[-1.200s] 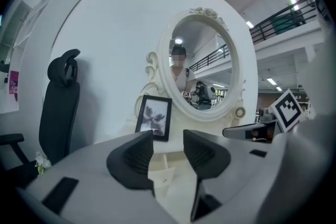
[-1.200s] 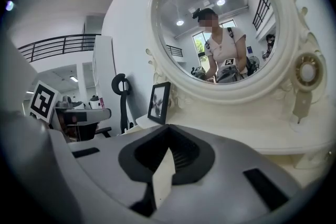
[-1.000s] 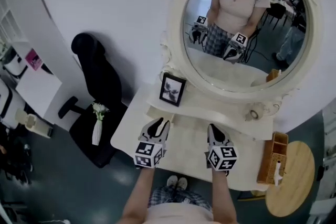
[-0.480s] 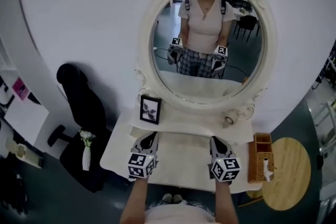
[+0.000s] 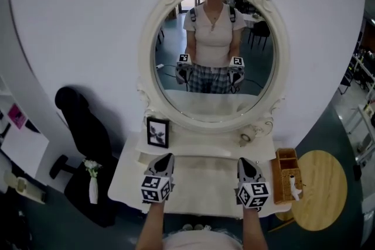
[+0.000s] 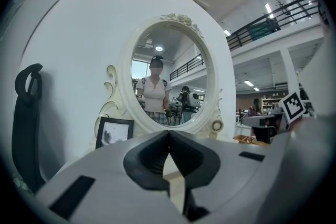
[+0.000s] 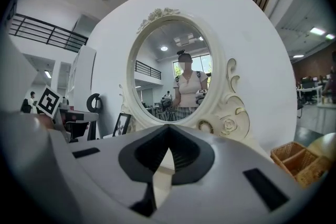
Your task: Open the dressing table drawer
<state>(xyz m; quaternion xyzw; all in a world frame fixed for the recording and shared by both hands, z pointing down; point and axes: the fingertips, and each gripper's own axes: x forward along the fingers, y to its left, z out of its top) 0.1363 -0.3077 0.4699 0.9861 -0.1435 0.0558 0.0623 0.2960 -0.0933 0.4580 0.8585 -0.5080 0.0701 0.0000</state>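
The white dressing table (image 5: 196, 187) stands against the wall under an oval mirror (image 5: 214, 50). None of the views shows a drawer front; in the head view the table's front edge is covered by the person's arms. My left gripper (image 5: 167, 156) hovers over the left part of the tabletop, jaws shut with nothing between them (image 6: 168, 132). Over the right part, my right gripper (image 5: 243, 160) is level with it, jaws also meeting at the tips and empty (image 7: 168, 126). Both point at the mirror.
A black-framed photo (image 5: 157, 132) stands on the raised back shelf at the left, and a small round ornament (image 5: 246, 137) sits at the right. A wicker basket (image 5: 286, 181) and a round wooden table (image 5: 322, 187) are right of the dresser. A black chair (image 5: 79, 126) and a flower vase (image 5: 92, 184) stand at the left.
The head view has swung so the mirror and table sit centred. Both grippers moved right and now hover side by side. The left gripper's jaws closed.
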